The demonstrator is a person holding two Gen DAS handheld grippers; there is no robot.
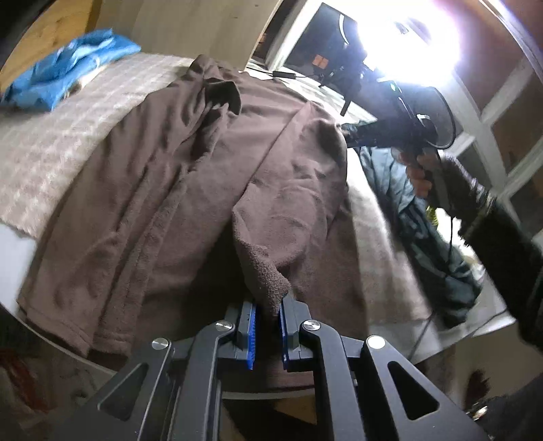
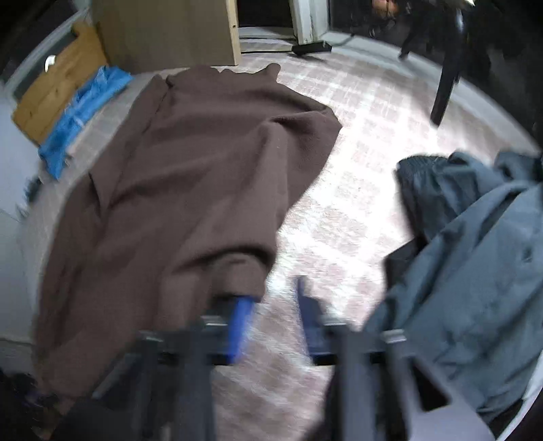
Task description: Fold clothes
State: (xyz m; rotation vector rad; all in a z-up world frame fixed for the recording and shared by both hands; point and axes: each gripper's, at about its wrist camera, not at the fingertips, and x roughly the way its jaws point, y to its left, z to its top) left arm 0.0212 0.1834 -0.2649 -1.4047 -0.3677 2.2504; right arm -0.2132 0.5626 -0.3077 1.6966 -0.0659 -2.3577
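Observation:
A brown fleece garment (image 1: 190,176) lies spread on a checked blanket (image 1: 61,135). My left gripper (image 1: 268,315) is shut on a corner of the brown garment (image 1: 268,285), lifting it at the near edge. In the left wrist view the right gripper (image 1: 349,134) is at the garment's far right edge; its fingers are hidden there. In the right wrist view the brown garment (image 2: 190,176) lies ahead, and my right gripper (image 2: 271,302) is open, its left finger touching the garment's near edge, nothing held between the fingers. That view is blurred.
A blue garment (image 1: 68,68) lies at the blanket's far left, also in the right wrist view (image 2: 85,112). A grey-blue garment pile (image 2: 475,254) lies to the right. A wooden panel (image 2: 166,30) and a bright window (image 1: 434,40) stand beyond.

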